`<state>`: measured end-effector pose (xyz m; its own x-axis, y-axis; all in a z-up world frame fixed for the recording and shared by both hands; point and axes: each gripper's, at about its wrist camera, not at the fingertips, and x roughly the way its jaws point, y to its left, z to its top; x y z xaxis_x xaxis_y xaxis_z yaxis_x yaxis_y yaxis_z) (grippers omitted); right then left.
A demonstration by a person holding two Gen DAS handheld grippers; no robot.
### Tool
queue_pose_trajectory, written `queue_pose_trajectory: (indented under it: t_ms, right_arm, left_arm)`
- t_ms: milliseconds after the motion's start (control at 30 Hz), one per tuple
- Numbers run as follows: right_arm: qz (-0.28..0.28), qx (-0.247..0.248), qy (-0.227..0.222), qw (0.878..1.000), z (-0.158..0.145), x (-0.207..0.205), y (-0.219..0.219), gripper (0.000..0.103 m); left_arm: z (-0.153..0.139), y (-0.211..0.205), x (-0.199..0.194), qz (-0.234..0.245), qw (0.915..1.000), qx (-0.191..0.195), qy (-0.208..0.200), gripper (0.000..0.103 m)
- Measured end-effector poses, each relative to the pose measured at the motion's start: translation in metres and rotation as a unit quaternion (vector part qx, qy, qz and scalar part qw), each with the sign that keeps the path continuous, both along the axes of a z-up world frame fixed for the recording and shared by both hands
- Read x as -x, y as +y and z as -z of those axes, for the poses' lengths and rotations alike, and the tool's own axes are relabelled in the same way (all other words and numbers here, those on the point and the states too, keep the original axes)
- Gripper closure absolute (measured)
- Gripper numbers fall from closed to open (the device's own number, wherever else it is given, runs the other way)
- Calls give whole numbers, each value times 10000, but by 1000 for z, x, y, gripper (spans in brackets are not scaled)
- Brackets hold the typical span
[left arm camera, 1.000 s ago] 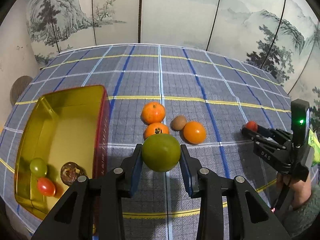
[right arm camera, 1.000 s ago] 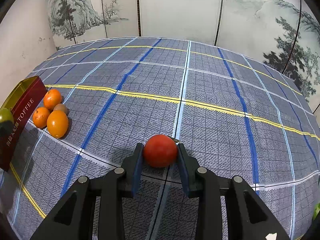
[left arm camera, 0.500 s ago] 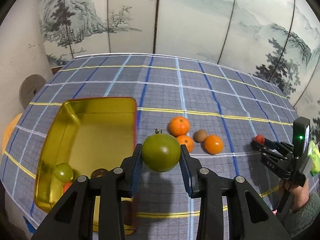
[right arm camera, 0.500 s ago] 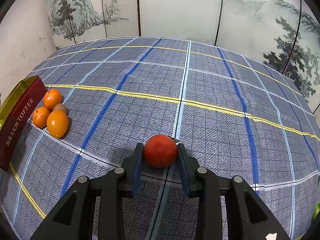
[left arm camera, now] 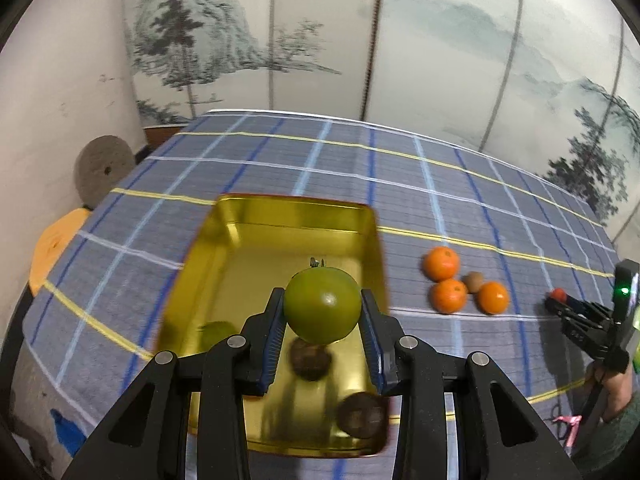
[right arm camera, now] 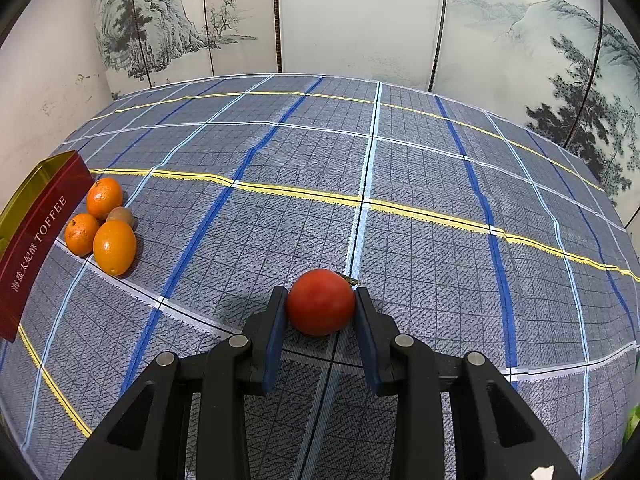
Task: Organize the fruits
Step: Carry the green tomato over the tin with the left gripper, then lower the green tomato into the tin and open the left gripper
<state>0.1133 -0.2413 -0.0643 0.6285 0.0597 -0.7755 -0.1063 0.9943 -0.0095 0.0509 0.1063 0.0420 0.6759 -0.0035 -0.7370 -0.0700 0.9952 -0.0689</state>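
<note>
My left gripper (left arm camera: 322,312) is shut on a green tomato (left arm camera: 322,305) and holds it in the air over the gold tin (left arm camera: 224,240). Inside the tin lie a small green fruit (left arm camera: 214,332) and a dark brown fruit (left arm camera: 310,360), both partly hidden by my fingers; a second brown round shape (left arm camera: 362,416) shows at the tin's near wall. My right gripper (right arm camera: 321,306) is shut on a red tomato (right arm camera: 320,302) just above the cloth, and also shows at the far right in the left wrist view as the right gripper (left arm camera: 558,298). Three oranges (left arm camera: 440,263) and a kiwi (left arm camera: 473,282) lie right of the tin.
The table wears a blue-grey checked cloth (right arm camera: 400,160). The tin's red side (right arm camera: 36,240) reads TOFFEE, with the oranges (right arm camera: 114,246) against it. A folding screen (right arm camera: 360,20) stands behind. An orange stool (left arm camera: 54,248) and a grey disc (left arm camera: 104,168) sit beyond the left table edge.
My left gripper has carried the green tomato leftward and a little upward, from in front of the oranges to above the tin. The right gripper and its red tomato have not moved.
</note>
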Motion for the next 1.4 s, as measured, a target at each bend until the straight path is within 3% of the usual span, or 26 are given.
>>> queue_pose_trajectory:
  t_ms: [333, 667, 1400]
  right_arm:
    - [2, 49, -8, 10000, 1, 0, 1, 72]
    - [2, 48, -8, 10000, 1, 0, 0, 72]
    - [2, 61, -10, 10000, 1, 0, 1, 72]
  left_arm:
    - [19, 55, 2, -470, 9986, -61, 232, 66]
    - [48, 74, -7, -540, 9968, -73, 592, 66]
    - [54, 50, -37, -3, 9976, -433, 547, 66]
